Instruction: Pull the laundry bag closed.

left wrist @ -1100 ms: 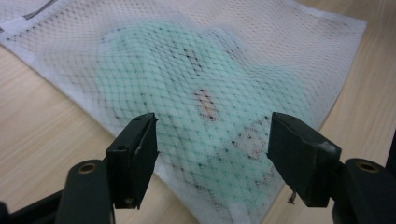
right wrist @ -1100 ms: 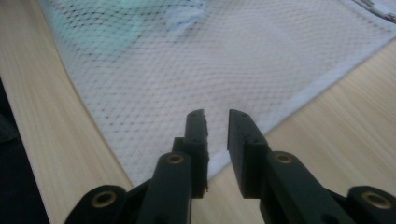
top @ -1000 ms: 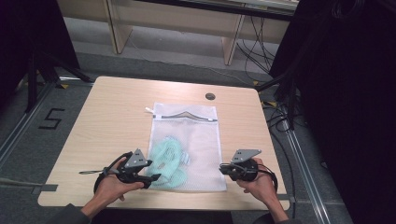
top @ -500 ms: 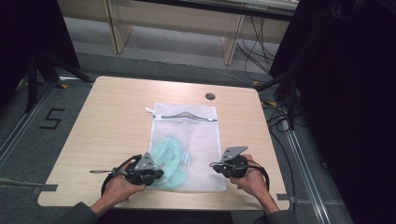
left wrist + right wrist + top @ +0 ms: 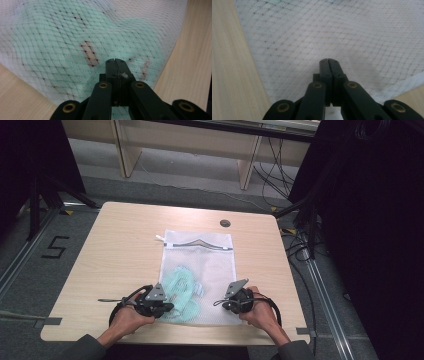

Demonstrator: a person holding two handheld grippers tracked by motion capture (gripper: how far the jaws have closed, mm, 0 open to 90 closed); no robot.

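Evidently both grippers pinch the near edge of the white mesh laundry bag (image 5: 202,270), likely to lift it. The left gripper (image 5: 116,62) has just closed onto netting over the mint-green garment (image 5: 62,47); the right gripper (image 5: 328,62) clamps empty mesh, bag ahead.

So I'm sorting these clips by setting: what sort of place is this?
Probably a lab or recording workspace rather than a home. A bare wooden table stands on a grey floor with a taped number 5, loose cables trail behind it, and black curtains screen the side.
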